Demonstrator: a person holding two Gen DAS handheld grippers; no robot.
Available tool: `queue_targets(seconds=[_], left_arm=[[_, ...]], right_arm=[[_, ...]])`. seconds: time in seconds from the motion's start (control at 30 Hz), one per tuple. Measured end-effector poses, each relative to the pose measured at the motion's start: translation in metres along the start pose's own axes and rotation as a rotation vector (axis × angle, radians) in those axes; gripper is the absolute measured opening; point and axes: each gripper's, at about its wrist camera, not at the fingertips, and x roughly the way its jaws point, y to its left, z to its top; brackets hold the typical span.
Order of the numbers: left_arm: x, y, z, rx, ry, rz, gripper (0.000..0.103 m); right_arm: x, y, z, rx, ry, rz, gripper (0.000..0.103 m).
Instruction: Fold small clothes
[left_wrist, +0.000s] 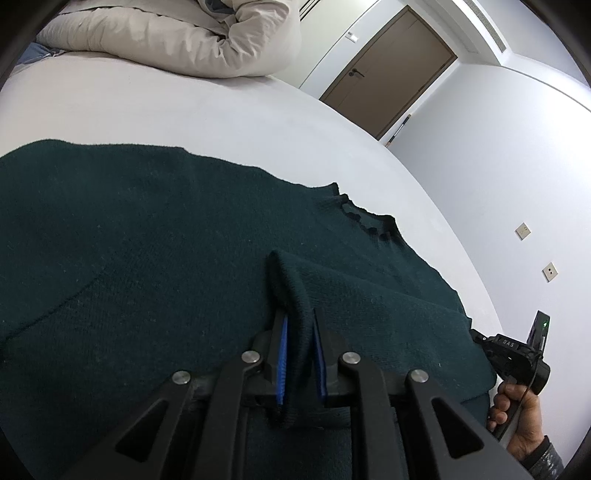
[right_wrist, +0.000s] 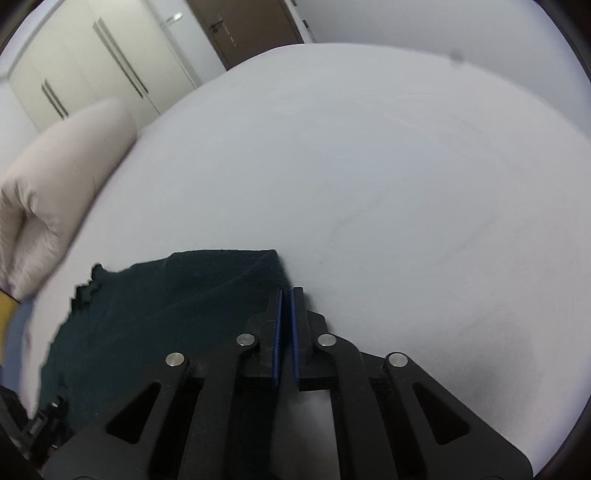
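A dark green knit sweater (left_wrist: 147, 236) lies spread on a white bed (left_wrist: 184, 110), its neckline (left_wrist: 365, 218) toward the far right. My left gripper (left_wrist: 297, 317) is shut on a raised fold of the sweater, pinched between its blue pads. The right gripper's body and the hand holding it (left_wrist: 517, 369) show at the sweater's right edge. In the right wrist view the right gripper (right_wrist: 287, 291) has its jaws nearly closed with a thin gap, at the sweater's corner (right_wrist: 273, 258); I cannot tell if cloth is held. The sweater (right_wrist: 166, 302) lies to its left.
A beige duvet (left_wrist: 177, 33) is bunched at the far end of the bed, also seen in the right wrist view (right_wrist: 62, 173). A brown door (left_wrist: 388, 74) and white wall with sockets (left_wrist: 522, 230) lie beyond. White wardrobes (right_wrist: 85, 62) stand behind the bed (right_wrist: 369, 166).
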Motion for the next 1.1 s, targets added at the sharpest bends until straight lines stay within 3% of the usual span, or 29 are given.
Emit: queue_targets(seconds=[0.17, 0.2, 0.27, 0.33, 0.4, 0.5, 0.57, 0.63, 0.73, 0.8, 0.87, 0.93, 1.1], left_arm=[[0.002, 0.0, 0.0, 0.0, -0.001, -0.002, 0.016], [0.001, 0.001, 0.0, 0.001, -0.001, -0.002, 0.016], [0.002, 0.0, -0.001, 0.002, -0.002, -0.002, 0.016], [0.002, 0.0, -0.001, 0.003, -0.003, -0.001, 0.016], [0.002, 0.0, -0.001, 0.003, -0.003, -0.001, 0.016], [0.002, 0.0, -0.001, 0.003, -0.001, -0.001, 0.016], [0.003, 0.0, 0.0, 0.001, 0.006, -0.007, 0.016], [0.001, 0.001, 0.003, -0.011, 0.02, -0.023, 0.019], [-0.008, -0.001, 0.009, -0.019, 0.033, -0.035, 0.04], [-0.029, -0.004, 0.013, -0.028, -0.007, 0.004, 0.073], [-0.055, 0.001, 0.018, -0.056, -0.065, 0.009, 0.087], [-0.084, 0.011, 0.025, -0.076, -0.098, -0.01, 0.087], [-0.164, 0.068, 0.027, -0.154, -0.151, 0.003, 0.087]], right_arm=[[-0.02, 0.007, 0.006, -0.011, 0.009, -0.008, 0.005], [-0.034, 0.012, 0.006, -0.007, -0.015, -0.002, 0.01], [-0.062, 0.028, 0.002, -0.035, -0.076, 0.042, 0.01], [-0.076, 0.048, -0.011, -0.11, -0.068, 0.094, 0.01], [-0.072, 0.057, -0.028, -0.168, -0.021, 0.098, 0.01], [-0.034, 0.036, -0.053, -0.125, 0.107, 0.082, 0.011], [-0.035, 0.021, -0.058, -0.085, 0.046, 0.178, 0.01], [-0.04, 0.015, -0.053, -0.028, 0.063, 0.195, 0.011], [-0.064, 0.018, -0.047, -0.031, 0.004, 0.13, 0.017], [-0.085, 0.013, -0.048, -0.005, -0.041, 0.139, 0.021], [-0.107, 0.017, -0.05, -0.006, -0.083, 0.139, 0.027], [-0.125, 0.027, -0.058, -0.027, -0.111, 0.131, 0.04], [-0.163, 0.058, -0.08, -0.107, -0.104, 0.2, 0.048]])
